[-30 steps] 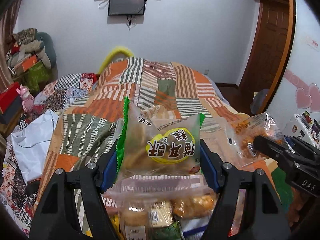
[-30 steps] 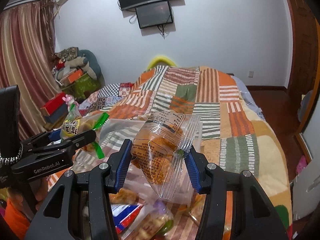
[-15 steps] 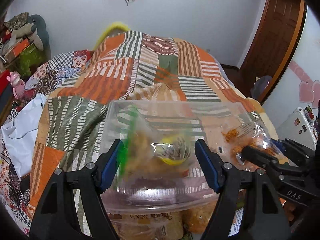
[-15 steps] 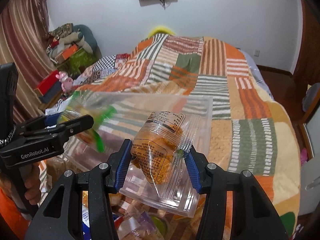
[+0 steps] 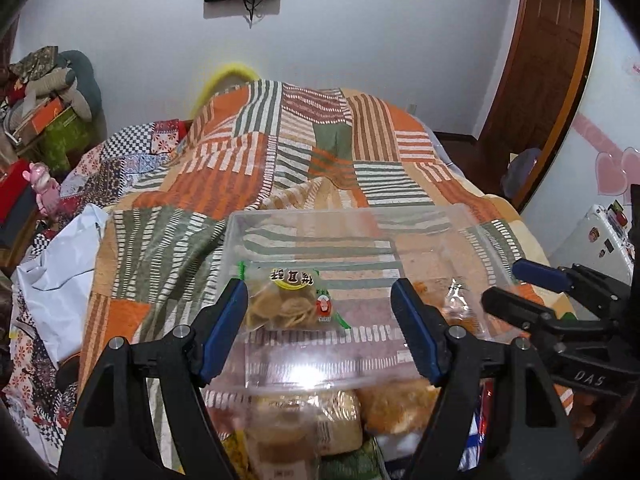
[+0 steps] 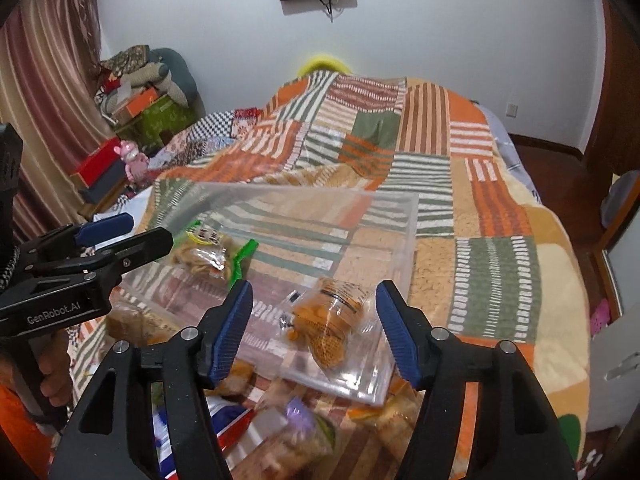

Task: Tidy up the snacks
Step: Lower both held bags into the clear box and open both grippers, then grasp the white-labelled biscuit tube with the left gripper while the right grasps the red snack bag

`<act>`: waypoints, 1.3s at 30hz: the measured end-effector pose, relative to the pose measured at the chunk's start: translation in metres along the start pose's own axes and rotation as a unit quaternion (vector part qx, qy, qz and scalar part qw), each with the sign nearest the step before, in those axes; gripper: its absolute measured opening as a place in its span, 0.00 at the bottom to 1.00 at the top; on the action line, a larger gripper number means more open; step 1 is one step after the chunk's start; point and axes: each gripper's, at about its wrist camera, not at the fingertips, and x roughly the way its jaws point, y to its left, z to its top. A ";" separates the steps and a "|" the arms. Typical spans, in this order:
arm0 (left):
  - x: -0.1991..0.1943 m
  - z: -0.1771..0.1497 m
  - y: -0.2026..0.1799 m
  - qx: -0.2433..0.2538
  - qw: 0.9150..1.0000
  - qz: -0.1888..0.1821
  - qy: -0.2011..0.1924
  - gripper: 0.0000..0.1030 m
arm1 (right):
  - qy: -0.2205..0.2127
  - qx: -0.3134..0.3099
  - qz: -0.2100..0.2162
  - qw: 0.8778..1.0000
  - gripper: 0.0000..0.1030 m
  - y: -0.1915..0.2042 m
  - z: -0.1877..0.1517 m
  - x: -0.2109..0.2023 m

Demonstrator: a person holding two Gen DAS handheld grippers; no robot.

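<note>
A clear plastic box [image 5: 352,220] [image 6: 404,240] sits on the patchwork bed. A green-edged snack packet [image 5: 288,300] [image 6: 208,254] lies in its left part. A clear packet of orange snacks [image 6: 326,320] [image 5: 452,300] lies in its right part. My left gripper [image 5: 320,320] is open and empty, just above the green-edged packet. My right gripper [image 6: 314,320] is open and empty above the orange packet. Each gripper shows in the other's view, the left [image 6: 120,236] and the right [image 5: 520,284].
Several more snack packets [image 5: 304,420] [image 6: 280,428] lie heaped on the bed in front of the box. The patchwork blanket [image 5: 320,140] stretches behind it. Boxes and plush toys [image 6: 140,96] pile up at the far left, a door [image 5: 536,60] at the right.
Both grippers moved down over the clear box and opened. The green-edged packet and the orange packet dropped out of them into the box.
</note>
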 end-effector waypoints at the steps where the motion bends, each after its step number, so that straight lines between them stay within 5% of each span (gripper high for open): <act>1: -0.005 -0.001 0.000 0.001 1.000 0.002 -0.002 0.72 | -0.004 -0.001 -0.001 1.000 0.59 0.001 0.000 -0.004; 18: -0.098 -0.044 0.028 0.005 0.999 0.049 -0.019 0.78 | -0.050 0.003 -0.002 0.999 0.68 0.014 -0.038 -0.078; 29: -0.090 -0.112 0.035 -0.006 0.999 0.037 0.034 0.78 | -0.023 0.009 -0.021 0.999 0.72 0.017 -0.090 -0.082; 39: -0.069 -0.125 0.026 -0.022 0.999 0.010 0.036 0.78 | 0.026 0.020 -0.029 0.999 0.81 0.019 -0.125 -0.055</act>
